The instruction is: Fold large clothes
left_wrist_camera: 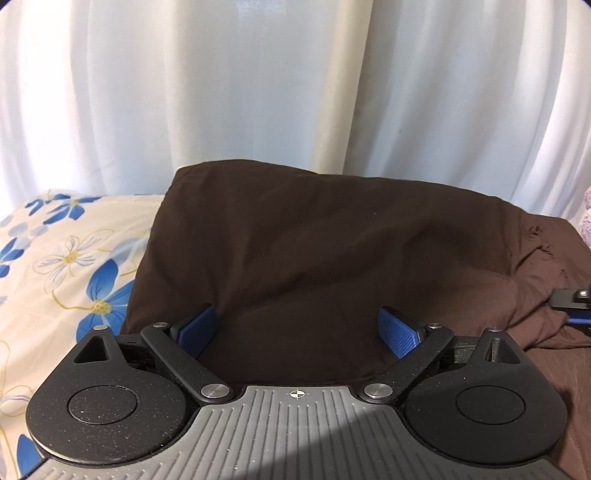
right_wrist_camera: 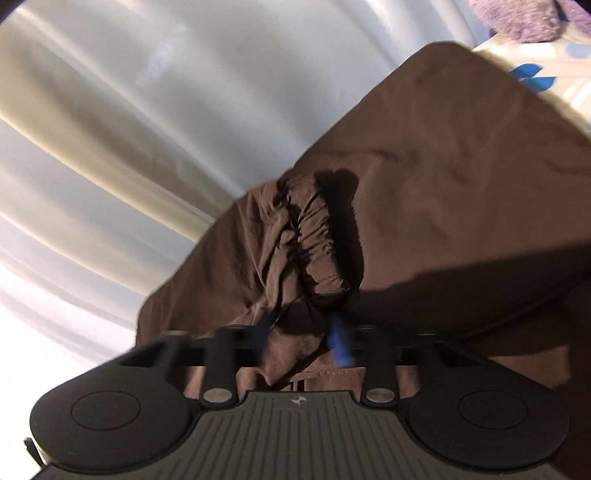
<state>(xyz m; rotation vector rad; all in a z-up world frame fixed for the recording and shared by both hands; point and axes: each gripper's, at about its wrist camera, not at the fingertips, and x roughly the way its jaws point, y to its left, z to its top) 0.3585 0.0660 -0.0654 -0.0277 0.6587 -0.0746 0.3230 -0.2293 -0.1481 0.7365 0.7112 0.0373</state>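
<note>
A large dark brown garment (left_wrist_camera: 332,240) lies on the bed, partly folded over itself, with a raised fold towards the curtain. My left gripper (left_wrist_camera: 297,328) is open, its blue pads (left_wrist_camera: 197,326) spread wide just above the near part of the garment, holding nothing. My right gripper (right_wrist_camera: 304,338) is shut on a bunched, wrinkled edge of the same brown garment (right_wrist_camera: 424,166), with cloth pinched between the blue pads (right_wrist_camera: 338,341). The right wrist view is tilted and motion-blurred. The right gripper also shows at the right edge of the left wrist view (left_wrist_camera: 574,304).
A cream bedsheet with blue flowers (left_wrist_camera: 66,258) covers the bed left of the garment and shows in the right wrist view (right_wrist_camera: 546,74). White curtains (left_wrist_camera: 258,92) hang close behind the bed. A purple fuzzy item (right_wrist_camera: 524,18) lies at the far right.
</note>
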